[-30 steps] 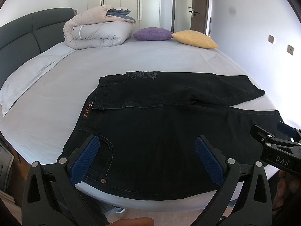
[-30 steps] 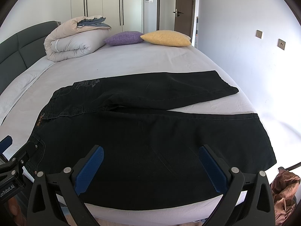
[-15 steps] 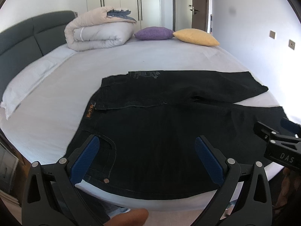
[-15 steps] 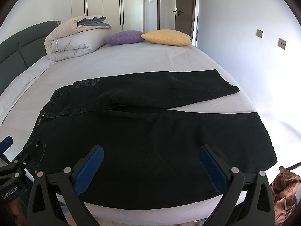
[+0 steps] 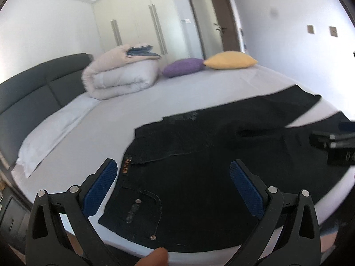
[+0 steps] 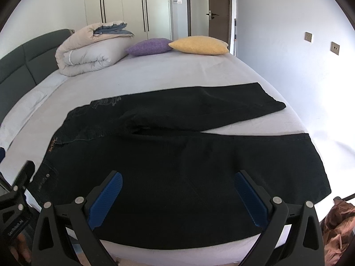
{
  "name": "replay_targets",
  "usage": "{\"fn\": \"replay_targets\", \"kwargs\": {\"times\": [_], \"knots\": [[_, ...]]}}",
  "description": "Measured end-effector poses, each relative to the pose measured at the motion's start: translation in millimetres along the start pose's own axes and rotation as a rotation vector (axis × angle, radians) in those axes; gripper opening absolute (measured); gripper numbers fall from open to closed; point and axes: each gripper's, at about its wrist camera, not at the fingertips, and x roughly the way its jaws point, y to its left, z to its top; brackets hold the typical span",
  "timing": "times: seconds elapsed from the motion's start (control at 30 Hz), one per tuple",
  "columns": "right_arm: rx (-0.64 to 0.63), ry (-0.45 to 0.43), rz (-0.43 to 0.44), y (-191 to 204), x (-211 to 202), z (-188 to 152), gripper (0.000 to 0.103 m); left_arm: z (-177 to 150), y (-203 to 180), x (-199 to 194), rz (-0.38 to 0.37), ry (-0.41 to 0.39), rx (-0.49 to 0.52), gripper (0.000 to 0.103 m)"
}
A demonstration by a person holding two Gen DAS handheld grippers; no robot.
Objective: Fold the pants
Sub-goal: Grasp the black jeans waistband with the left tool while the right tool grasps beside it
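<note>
Right wrist view showed black jeans flat on the bed, legs apart. Both grippers, left and right, hung spread, empty; gripping waistband and hem together would probably fold evenly.

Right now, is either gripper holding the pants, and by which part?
Nothing is held. The left gripper and right gripper are both open above the black pants, gripping no cloth.

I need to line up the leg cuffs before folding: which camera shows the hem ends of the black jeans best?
The right wrist view: both hem ends of the black denim jeans lie sharp and fully in frame, spread apart on the pale grey bed sheet. The left wrist view is blurred and crowds the hems at its right edge, the nearer one partly hidden.
</note>
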Motion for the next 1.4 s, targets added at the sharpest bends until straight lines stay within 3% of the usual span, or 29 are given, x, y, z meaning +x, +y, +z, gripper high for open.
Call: {"fn": "replay_targets", "kwargs": {"times": [0.2,0.37,0.47,0.63,0.77,0.83,1.03,1.17,1.3,1.37,1.4], "knots": [[-0.021,-0.044,0.087,-14,1,22,0.103,-4,8,22,-0.089,0.085,-0.009,0.103],[-0.05,-0.027,0.091,-19,20,47,0.103,0,17,53,-0.179,0.156,-0.085,0.103],[-0.078,-0.014,0.088,-17,35,61,0.103,9,29,73,-0.236,0.172,-0.162,0.103],[-0.148,0.024,0.178,-8,65,82,0.103,45,52,117,-0.265,0.138,-0.145,0.103],[-0.246,0.015,0.296,-3,88,108,0.103,83,82,195,-0.347,0.166,-0.055,0.103],[-0.297,0.023,0.322,-1,98,117,0.102,102,100,255,-0.385,0.24,-0.008,0.103],[-0.442,0.06,0.449,-2,137,141,0.084,128,124,384,-0.533,0.419,0.097,0.098],[-0.459,0.126,0.492,-6,168,148,0.066,126,115,428,-0.597,0.496,0.175,0.097],[-0.458,0.14,0.538,-6,190,154,0.062,119,108,477,-0.656,0.613,0.228,0.08],[-0.462,0.138,0.554,-3,198,157,0.06,118,110,488,-0.674,0.627,0.237,0.075],[-0.469,0.139,0.561,0,202,158,0.06,119,113,492,-0.682,0.623,0.23,0.066]]}}
